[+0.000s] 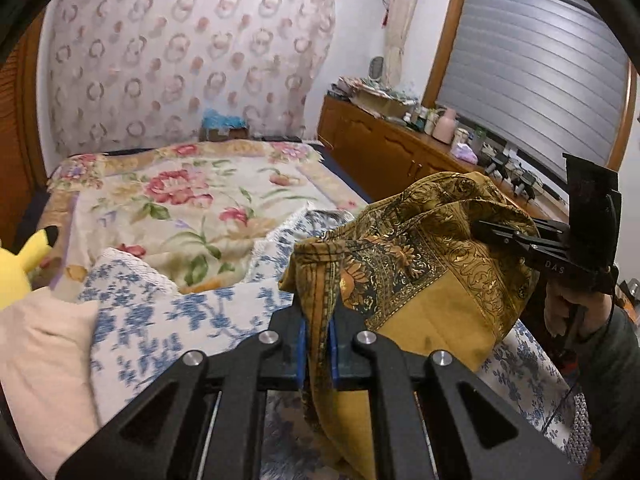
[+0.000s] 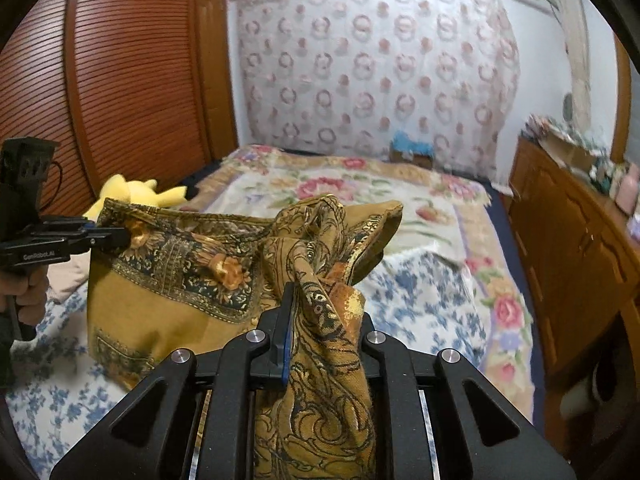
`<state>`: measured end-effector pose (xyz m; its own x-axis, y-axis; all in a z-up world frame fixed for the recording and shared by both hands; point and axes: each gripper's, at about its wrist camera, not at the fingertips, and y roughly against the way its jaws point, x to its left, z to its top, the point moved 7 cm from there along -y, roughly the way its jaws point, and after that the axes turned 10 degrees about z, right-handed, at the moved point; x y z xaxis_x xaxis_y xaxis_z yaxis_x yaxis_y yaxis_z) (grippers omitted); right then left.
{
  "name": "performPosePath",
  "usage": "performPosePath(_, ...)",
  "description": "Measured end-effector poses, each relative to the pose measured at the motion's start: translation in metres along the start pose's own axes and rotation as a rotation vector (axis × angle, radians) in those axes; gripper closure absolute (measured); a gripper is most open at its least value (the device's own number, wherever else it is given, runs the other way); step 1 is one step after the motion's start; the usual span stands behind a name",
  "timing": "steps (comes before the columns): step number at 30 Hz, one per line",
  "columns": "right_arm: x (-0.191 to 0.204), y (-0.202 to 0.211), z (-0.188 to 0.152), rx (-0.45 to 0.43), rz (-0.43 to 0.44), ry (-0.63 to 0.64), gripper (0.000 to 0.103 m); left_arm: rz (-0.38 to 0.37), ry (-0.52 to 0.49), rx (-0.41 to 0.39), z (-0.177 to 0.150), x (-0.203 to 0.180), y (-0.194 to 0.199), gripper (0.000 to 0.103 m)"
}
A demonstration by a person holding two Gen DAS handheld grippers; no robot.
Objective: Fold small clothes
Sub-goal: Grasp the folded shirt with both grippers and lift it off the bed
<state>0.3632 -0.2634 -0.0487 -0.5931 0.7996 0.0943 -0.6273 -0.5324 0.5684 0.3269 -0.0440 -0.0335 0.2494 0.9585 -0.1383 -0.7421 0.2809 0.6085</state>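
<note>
Both fingers (image 1: 300,344) of the left gripper (image 1: 318,344) pinch one edge of the mustard patterned cloth (image 1: 420,264). Right gripper (image 2: 324,332) clamps another bunched edge, holding it above the floral bed (image 2: 400,216).

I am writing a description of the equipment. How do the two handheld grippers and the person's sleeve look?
Both the left gripper and right gripper are matte black linkages with silver rivets and blue finger pads. White lettering marks their sides, and a thin black cable trails. The sleeve is dark grey.
</note>
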Motion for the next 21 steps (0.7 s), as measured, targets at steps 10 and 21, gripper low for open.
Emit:
performPosePath(10, 0.07, -0.034, 0.046, 0.0, 0.085, 0.134, 0.089, 0.099, 0.066, -0.091, -0.011, 0.064, 0.062, 0.097)
performPosePath(21, 0.192, -0.097, 0.111, 0.029, 0.222, 0.394, 0.089, 0.256, 0.202, -0.162, -0.053, 0.167, 0.128, 0.097)
